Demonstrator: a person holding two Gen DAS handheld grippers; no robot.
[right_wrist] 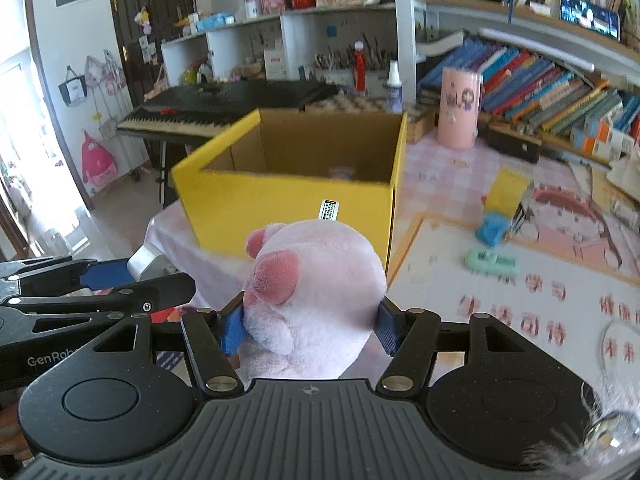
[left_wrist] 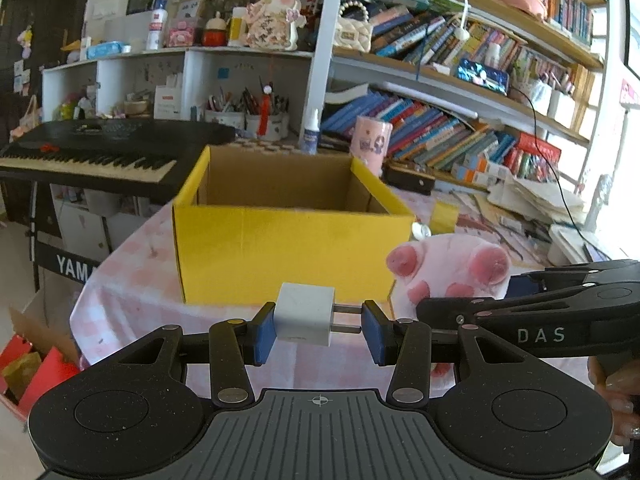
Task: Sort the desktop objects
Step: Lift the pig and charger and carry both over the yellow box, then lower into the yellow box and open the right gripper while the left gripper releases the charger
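Note:
My left gripper point(left_wrist: 319, 330) is shut on a white plug charger point(left_wrist: 305, 314), its two prongs against the right pad, held in front of the open yellow cardboard box point(left_wrist: 292, 252). My right gripper point(right_wrist: 310, 326) is shut on a pink plush toy point(right_wrist: 316, 288), held just right of the left gripper and near the box's front corner point(right_wrist: 288, 208). The plush also shows in the left wrist view point(left_wrist: 450, 270), with the right gripper's arm point(left_wrist: 532, 320) crossing below it. The charger point(right_wrist: 148, 264) peeks out at the left of the right wrist view. Something small and pinkish point(right_wrist: 340, 172) lies inside the box.
On the pink checked tablecloth point(right_wrist: 440, 184) right of the box lie a green item point(right_wrist: 492, 262), a blue item point(right_wrist: 492, 230) and a yellow card point(right_wrist: 508, 192). A pink cylinder point(right_wrist: 460, 114) stands behind. A black keyboard point(left_wrist: 92, 152) stands left; bookshelves point(left_wrist: 460, 136) fill the back.

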